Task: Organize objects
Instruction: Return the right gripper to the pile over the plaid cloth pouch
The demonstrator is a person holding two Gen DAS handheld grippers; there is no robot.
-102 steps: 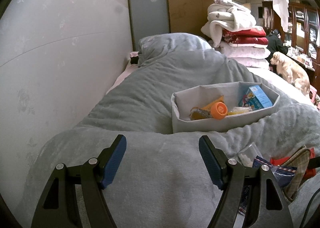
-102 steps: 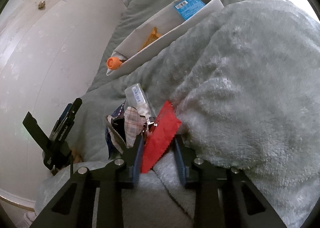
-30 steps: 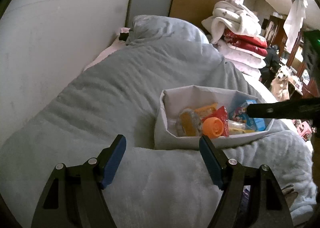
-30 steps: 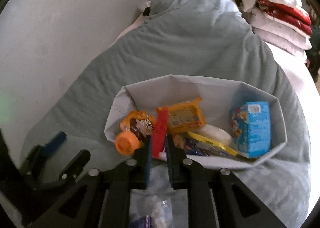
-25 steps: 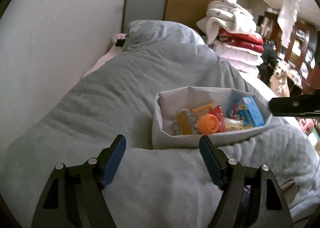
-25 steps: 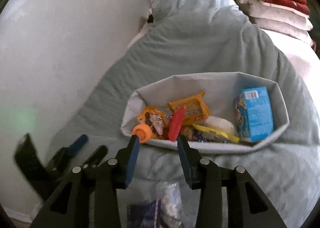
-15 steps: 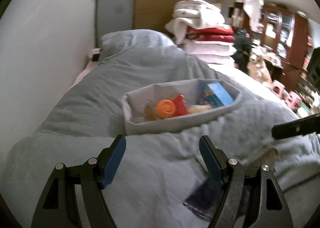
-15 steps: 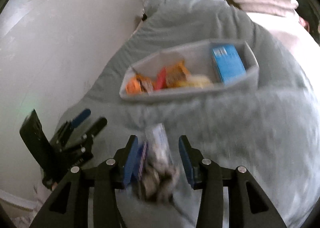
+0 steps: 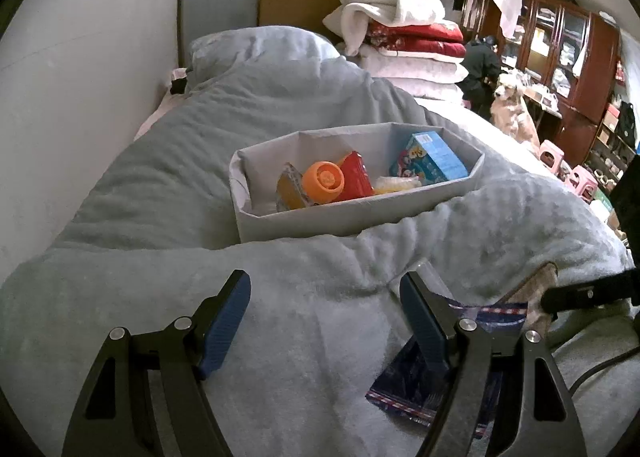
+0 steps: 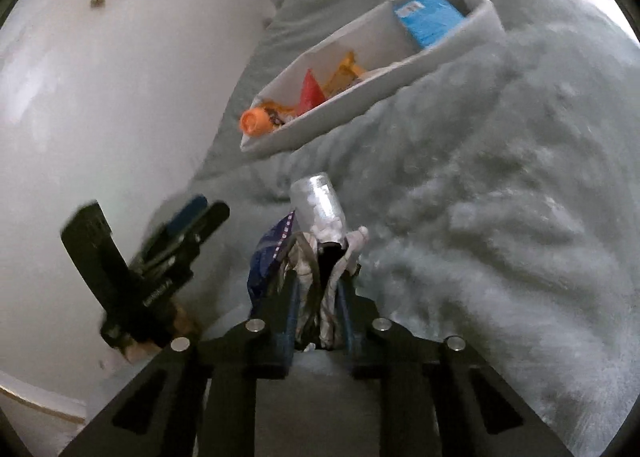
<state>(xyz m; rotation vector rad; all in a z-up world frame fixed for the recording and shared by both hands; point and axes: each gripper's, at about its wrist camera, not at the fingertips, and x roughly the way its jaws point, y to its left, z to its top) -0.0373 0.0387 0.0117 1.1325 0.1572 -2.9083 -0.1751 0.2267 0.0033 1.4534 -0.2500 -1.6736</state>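
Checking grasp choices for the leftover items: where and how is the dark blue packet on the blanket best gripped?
Probably by its free near edge, coming down from above with the left gripper, whose jaws stand open right over it. The dark blue packet lies flat and thin on the soft grey blanket, so pinching an edge across its thickness suits it better than spanning its face.

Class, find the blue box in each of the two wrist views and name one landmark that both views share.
Left wrist view: the blue box lies at the right end of the grey bin, above centre.
Right wrist view: the blue box sits near the top, at the bin's far upper-right end.
Shared landmark: the orange cap at the bin's opposite end.
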